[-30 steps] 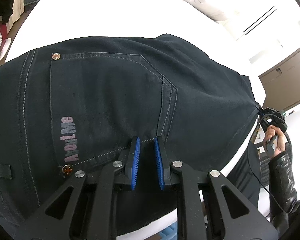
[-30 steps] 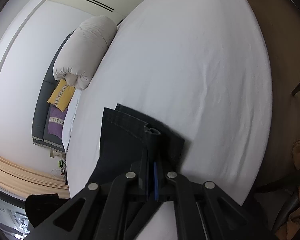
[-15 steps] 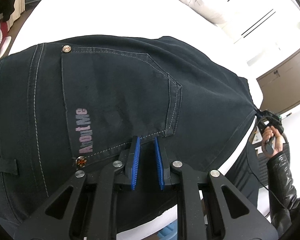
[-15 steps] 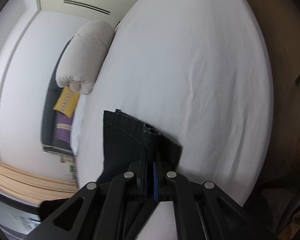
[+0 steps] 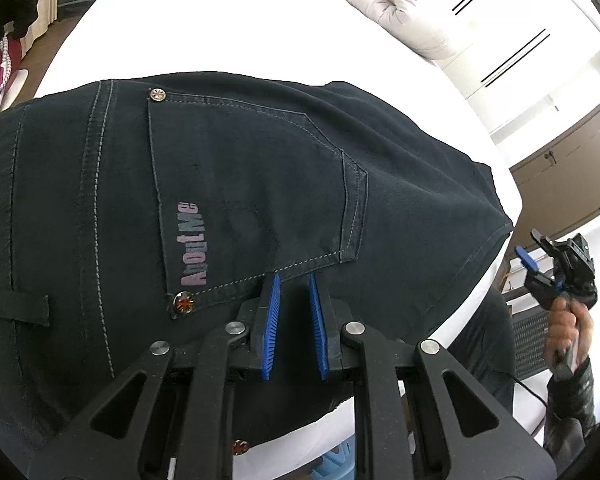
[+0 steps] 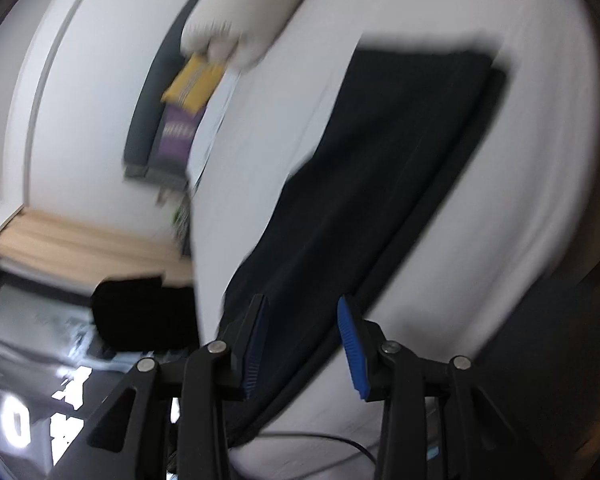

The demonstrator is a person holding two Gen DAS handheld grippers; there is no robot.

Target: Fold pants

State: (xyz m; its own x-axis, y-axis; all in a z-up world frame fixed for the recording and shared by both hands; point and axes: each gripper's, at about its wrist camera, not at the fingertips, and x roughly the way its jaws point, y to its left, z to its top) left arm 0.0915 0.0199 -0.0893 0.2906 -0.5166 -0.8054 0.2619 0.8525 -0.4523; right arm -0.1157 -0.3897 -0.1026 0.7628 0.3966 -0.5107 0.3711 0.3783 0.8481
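Blue ribbed pads line the left tongs (image 5: 294, 300), which sit low over the waist end of the dark denim pants (image 5: 228, 200). Their jaws stand a narrow way apart, and whether any cloth is pinched between them cannot be told from this angle. Just past the pads runs the stitched edge of a back pocket (image 5: 256, 184) with pink lettering and a metal rivet (image 5: 183, 302) at its corner. The pants lie flat on the white bed (image 5: 204, 28), one leg stretching away toward its right edge. Beyond that edge, the right tongs (image 5: 534, 258) are held up in a hand (image 5: 568, 332) with a dark sleeve, clear of the fabric.

From the right wrist the picture is blurred. The right tongs (image 6: 302, 344) have just been opening; the jaws stand apart with nothing pressed between them, and the pants leg (image 6: 380, 184) lies on the bed (image 6: 540, 120) past them. Farther off are a rolled pale duvet (image 6: 252, 12) and yellow and purple cushions (image 6: 188, 108) against the wall.
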